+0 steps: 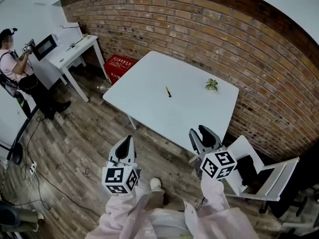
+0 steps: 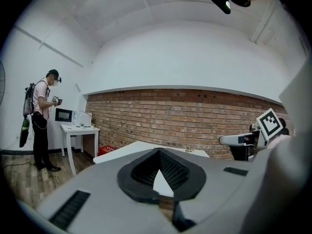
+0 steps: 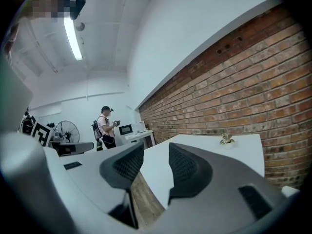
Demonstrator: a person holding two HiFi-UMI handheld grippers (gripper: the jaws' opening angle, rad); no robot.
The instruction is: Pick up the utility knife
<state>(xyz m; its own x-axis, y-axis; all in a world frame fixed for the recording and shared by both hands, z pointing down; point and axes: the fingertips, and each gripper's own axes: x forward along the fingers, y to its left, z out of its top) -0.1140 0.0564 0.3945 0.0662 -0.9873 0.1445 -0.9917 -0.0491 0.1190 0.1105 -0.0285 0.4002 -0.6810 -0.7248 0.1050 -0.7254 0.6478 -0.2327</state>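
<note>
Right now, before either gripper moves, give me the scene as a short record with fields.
target: utility knife, lying alone near the middle of the white table
left gripper: jaws together at the tips, holding nothing, nowhere near the knife
right gripper: jaws apart, nothing between them, nowhere near the knife
also on table: small plant, toward the far right side, apart from the knife
task state: knife not yet picked up
</note>
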